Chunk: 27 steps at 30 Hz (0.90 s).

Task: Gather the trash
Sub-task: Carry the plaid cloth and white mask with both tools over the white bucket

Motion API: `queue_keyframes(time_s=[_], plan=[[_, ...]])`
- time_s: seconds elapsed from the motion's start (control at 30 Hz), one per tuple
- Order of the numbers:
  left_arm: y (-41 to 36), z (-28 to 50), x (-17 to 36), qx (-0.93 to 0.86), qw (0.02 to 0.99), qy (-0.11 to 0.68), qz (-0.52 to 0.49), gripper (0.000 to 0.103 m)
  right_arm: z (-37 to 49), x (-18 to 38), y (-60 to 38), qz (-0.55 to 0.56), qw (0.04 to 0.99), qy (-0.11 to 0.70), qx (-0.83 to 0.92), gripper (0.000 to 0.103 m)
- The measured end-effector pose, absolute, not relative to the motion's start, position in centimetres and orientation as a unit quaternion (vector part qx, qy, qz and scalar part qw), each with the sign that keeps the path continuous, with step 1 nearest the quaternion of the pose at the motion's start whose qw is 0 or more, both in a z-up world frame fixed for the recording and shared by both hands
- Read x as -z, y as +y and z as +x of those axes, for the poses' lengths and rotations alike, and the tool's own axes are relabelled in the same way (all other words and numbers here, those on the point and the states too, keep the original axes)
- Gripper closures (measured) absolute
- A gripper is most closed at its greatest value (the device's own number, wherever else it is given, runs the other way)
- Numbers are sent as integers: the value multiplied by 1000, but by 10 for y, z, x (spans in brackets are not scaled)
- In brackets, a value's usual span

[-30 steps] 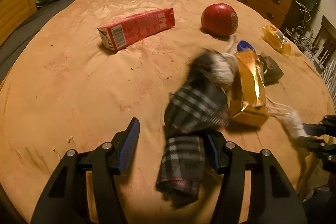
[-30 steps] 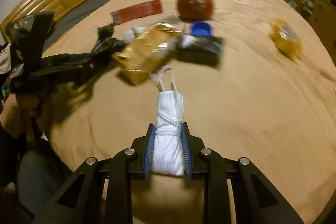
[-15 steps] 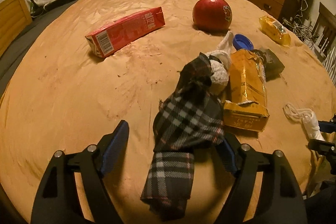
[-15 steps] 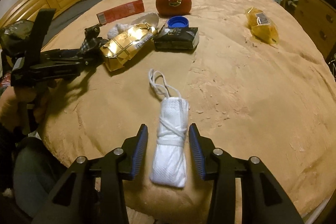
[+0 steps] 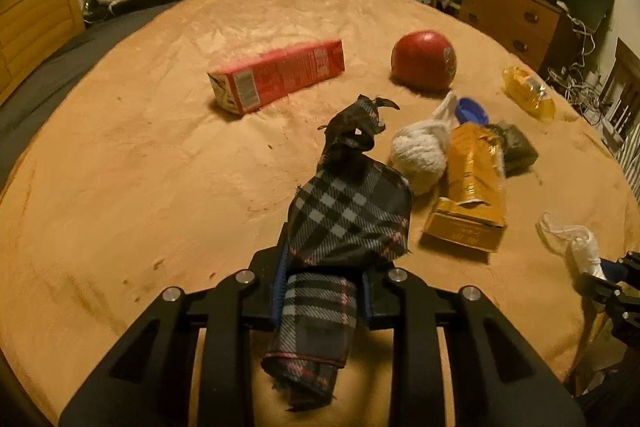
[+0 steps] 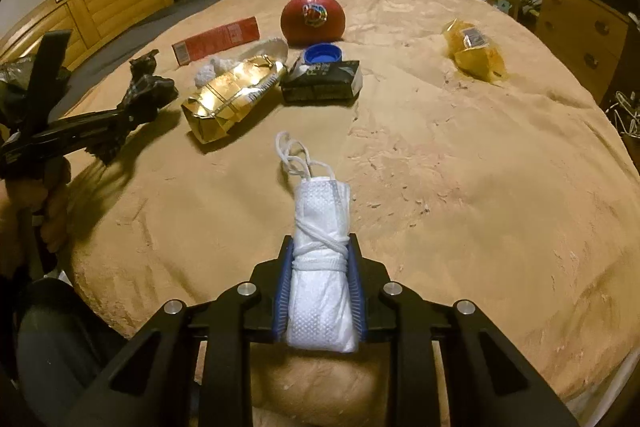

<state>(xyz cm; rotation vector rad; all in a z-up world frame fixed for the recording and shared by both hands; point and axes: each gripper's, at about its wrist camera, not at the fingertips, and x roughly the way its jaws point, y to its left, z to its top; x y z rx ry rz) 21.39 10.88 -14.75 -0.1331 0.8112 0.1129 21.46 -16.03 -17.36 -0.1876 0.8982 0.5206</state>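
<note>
Plaid fabric pouch (image 5: 344, 223), folded and limp, sits between the closing jaws of the left gripper (image 5: 324, 267), blue pads pressing its sides. Right gripper (image 6: 320, 283) pinches a rolled white mesh mask (image 6: 322, 251) tied with its own loops. Ahead of the left gripper on the fuzzy tan blanket (image 5: 140, 167): red carton (image 5: 276, 75), red ball (image 5: 424, 59), white sock ball (image 5: 420, 155), crinkled gold bag (image 5: 472, 183). Right view alone shows the black box (image 6: 324, 81) clearly and the hand (image 6: 44, 195) holding the left gripper.
</note>
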Motion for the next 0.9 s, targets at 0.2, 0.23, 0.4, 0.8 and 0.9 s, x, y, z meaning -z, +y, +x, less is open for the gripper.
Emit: queue_keyframes(time_s=[0.2, 0.23, 0.4, 0.8, 0.9], plan=[[83, 179, 109, -64, 933, 351, -49, 77, 194, 146, -167, -70, 889, 384, -239, 77], [78, 175, 104, -64, 935, 346, -46, 77, 189, 138, -168, -66, 894, 373, -237, 77], [49, 147, 71, -59, 949, 306, -41, 77, 165, 99, -167, -66, 919, 311, -232, 77], [8, 114, 27, -74, 969, 229, -49, 77, 127, 34, -177, -40, 953, 206, -220, 77], [2, 108, 20, -77, 972, 216, -50, 77, 118, 23, -176, -42, 957, 186, -218, 77]])
